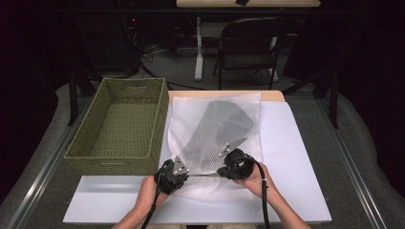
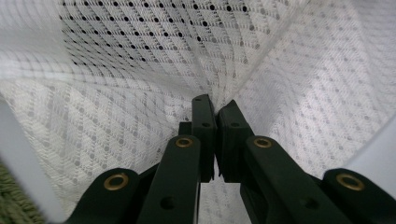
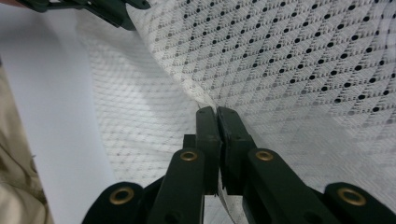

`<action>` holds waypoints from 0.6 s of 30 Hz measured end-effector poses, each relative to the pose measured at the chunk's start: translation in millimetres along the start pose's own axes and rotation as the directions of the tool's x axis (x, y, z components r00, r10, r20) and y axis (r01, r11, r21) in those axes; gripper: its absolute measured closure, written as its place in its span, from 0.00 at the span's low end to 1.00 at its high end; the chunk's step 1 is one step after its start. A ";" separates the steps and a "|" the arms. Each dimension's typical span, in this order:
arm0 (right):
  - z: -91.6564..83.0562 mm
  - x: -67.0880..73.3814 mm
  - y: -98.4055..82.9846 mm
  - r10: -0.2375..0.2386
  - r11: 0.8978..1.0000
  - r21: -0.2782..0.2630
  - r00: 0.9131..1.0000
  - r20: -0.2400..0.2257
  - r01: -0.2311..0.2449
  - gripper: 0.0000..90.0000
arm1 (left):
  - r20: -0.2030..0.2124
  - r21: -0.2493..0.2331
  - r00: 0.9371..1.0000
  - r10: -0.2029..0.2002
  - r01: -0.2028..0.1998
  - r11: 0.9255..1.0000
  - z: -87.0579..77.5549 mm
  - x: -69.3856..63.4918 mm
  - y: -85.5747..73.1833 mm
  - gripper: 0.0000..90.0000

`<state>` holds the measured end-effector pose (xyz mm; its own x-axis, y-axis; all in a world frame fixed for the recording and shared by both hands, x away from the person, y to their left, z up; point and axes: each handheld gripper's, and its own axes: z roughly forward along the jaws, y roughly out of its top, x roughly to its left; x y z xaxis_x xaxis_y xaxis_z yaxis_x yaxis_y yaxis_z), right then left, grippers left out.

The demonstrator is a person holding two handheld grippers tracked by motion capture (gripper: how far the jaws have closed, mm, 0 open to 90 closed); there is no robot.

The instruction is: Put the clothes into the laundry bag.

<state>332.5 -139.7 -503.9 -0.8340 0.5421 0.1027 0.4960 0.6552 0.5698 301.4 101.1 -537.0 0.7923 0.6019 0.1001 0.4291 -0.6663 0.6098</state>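
Mesh laundry bag (image 1: 212, 126) of white netting lies on the white surface (image 1: 296, 157), just right of a woven green basket (image 1: 119, 125); a dark garment (image 1: 217, 129) shows through the netting in the bag's upper half. Both grippers hold the bag's near edge. Left gripper (image 1: 179, 172) sits at the edge's left end, gripped by the left hand (image 1: 147, 191), whose forearm enters from the bottom of the high view and angles up and to the right. Right gripper (image 1: 229, 168) sits at the edge's right end, gripped by the right hand (image 1: 255, 180), whose forearm enters from the bottom and angles up and to the left. The two grippers stand near each other, the stretch of bag edge between them drawn taut. In the left gripper view the black jaws meet on a fold of netting (image 2: 215, 100), pinching it; the mesh rises away from the jaws on both sides. In the right gripper view the jaws likewise close on the hem (image 3: 212, 105), with the left gripper (image 3: 107, 11) seen farther off at the top left. A folding chair (image 1: 250, 45) stands beyond the surface.
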 end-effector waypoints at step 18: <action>23.5 -9.9 -8.8 0.009 0.993 0.118 1.000 0.024 -0.012 0.97 | 0.026 0.044 0.999 -0.019 0.018 0.999 14.1 -1.6 2.3 0.93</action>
<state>342.1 -138.6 -529.1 -0.8235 0.5604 0.0879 0.5306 0.7063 0.4686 307.2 92.4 -546.8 0.7952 0.6026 0.0679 0.4616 -0.6741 0.5766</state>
